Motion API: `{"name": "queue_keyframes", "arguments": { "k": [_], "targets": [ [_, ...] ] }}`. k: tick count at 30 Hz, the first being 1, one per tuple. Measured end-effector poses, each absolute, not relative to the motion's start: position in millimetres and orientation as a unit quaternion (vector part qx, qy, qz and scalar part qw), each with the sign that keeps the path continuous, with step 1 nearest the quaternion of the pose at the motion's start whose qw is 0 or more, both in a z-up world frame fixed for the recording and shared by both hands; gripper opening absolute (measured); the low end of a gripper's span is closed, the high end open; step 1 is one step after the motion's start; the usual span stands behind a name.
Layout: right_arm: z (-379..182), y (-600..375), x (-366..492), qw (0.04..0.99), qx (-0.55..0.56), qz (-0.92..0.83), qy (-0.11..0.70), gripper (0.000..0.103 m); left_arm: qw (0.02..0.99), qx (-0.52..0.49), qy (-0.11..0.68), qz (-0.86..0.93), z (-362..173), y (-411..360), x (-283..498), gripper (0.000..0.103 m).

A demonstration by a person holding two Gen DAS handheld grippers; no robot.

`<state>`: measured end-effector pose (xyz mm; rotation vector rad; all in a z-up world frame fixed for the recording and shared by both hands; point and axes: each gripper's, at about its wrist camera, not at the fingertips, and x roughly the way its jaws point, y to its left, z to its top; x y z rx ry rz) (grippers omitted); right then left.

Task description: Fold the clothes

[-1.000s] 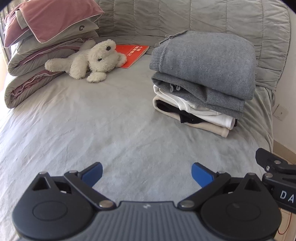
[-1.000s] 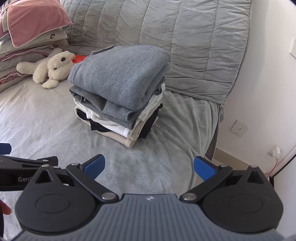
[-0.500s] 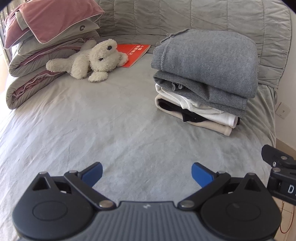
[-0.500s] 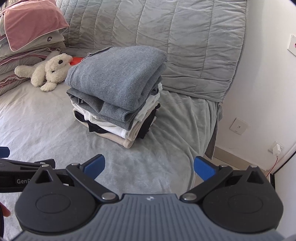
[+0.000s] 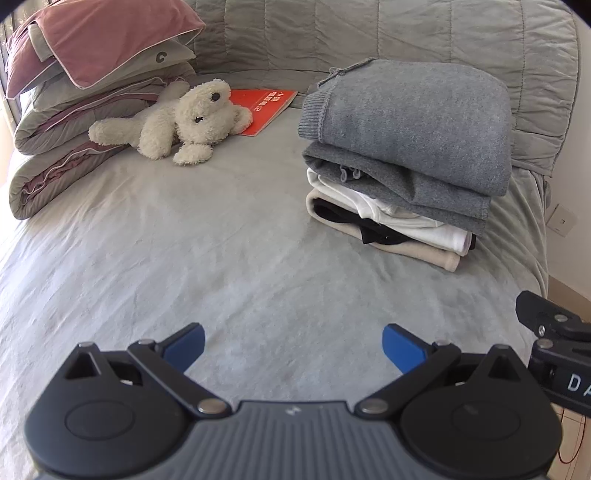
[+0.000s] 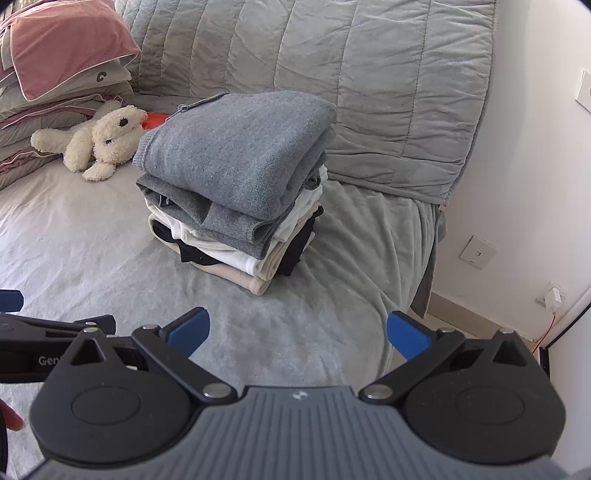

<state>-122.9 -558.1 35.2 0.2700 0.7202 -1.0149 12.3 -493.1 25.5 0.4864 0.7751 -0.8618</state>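
Folded clothes stack (image 5: pixel 402 162) sits on the bed (image 5: pixel 184 240), right side near the quilted grey headboard cover (image 5: pixel 406 33), well clear of both tools. Top layer is a grey knit sweater (image 6: pixel 240 147), folded edge toward the camera, then a darker grey garment (image 5: pixel 399 184), a white piece (image 5: pixel 417 225), something black (image 6: pixel 295 243) and a beige item (image 5: pixel 410 251) at the bottom touching the sheet; exact number of garments is hard to tell, layers overlap. Stack looks squared off, nothing draped or hanging loose. Left hand-held gripper (image 5: pixel 291 341) hovers low over the bare sheet in front of the stack, blue fingertips (image 5: pixel 186 341) spread wide, nothing between them. Right hand-held gripper (image 6: pixel 297 330) same story: jaws wide apart, empty, pointed at the stack from the bed's right edge. Each tool shows in the other's view at the frame edge, so they're side by side. White plush toy (image 5: pixel 184 122) lies on its side to the left of the stack, apart from it, with a red booklet (image 5: pixel 267 107) flat just behind it. Pile of pillows and folded bedding (image 5: pixel 81 92) in the far left corner, pink pillow (image 6: pixel 62 40) on top. Wall socket (image 6: pixel 476 253) on the white wall right of the bed, a charger (image 6: pixel 552 295) plugged in lower down
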Motion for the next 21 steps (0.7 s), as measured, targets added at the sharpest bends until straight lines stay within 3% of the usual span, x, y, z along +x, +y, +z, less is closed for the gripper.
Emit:
{"name": "queue_keyframes", "arguments": {
  "k": [21],
  "targets": [
    [34.9,-558.1,-121.5,0.804,0.124,-0.473,0.338,0.103,0.803,0.241,0.365,-0.405,20.3,-497.7,11.2,0.102]
  ]
}}
